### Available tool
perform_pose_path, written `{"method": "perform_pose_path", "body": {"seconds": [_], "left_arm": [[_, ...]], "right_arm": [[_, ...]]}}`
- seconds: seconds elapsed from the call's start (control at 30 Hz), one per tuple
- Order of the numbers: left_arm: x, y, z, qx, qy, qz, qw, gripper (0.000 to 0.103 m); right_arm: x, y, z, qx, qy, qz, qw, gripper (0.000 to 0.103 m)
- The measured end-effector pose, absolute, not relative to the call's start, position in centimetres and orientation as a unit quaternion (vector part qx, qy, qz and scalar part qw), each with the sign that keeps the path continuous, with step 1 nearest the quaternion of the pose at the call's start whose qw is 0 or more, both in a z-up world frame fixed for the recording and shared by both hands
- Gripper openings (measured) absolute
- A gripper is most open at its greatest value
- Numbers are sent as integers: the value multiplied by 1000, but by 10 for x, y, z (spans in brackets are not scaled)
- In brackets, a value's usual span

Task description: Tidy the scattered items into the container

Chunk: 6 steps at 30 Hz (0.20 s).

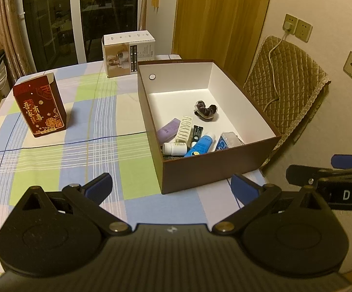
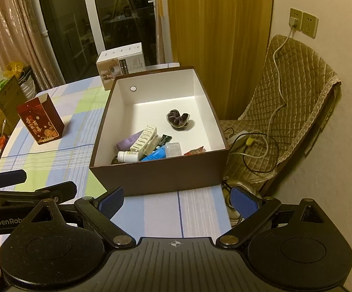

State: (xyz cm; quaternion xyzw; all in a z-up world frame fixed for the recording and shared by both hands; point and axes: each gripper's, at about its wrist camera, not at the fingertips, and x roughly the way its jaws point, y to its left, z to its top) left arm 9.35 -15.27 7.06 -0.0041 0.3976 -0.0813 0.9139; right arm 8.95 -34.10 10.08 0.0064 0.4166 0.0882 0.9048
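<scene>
A brown box with a white inside (image 1: pixel 215 170) (image 2: pixel 156 177) stands on the checked tablecloth. In it lie a dark scrunchie (image 1: pixel 206 110) (image 2: pixel 179 119), a purple case (image 1: pixel 168 129) (image 2: pixel 128 141), a white clip (image 1: pixel 183 129) (image 2: pixel 144 139), a white bottle (image 1: pixel 174 148) (image 2: pixel 128 157), a blue tube (image 1: pixel 200 146) (image 2: pixel 155 155) and a clear packet (image 1: pixel 228 141) (image 2: pixel 173 149). My left gripper (image 1: pixel 172 189) is open and empty just before the box's near wall. My right gripper (image 2: pixel 177 202) is open and empty, also before the near wall.
A red gift box (image 1: pixel 39 108) (image 2: pixel 41 121) stands on the table at the left. A white carton (image 1: pixel 127 53) (image 2: pixel 121 64) stands behind the brown box. A quilted chair (image 1: pixel 287 77) (image 2: pixel 285 112) with cables is at the right, off the table edge.
</scene>
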Motion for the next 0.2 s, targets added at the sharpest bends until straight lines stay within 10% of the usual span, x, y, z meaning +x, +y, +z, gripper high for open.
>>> {"method": "perform_pose_path", "body": {"seconds": [0.2], "left_arm": [[92, -153, 70, 6, 388, -78, 918, 102]], "right_arm": [[93, -342, 98, 7, 420, 87, 903, 99]]}}
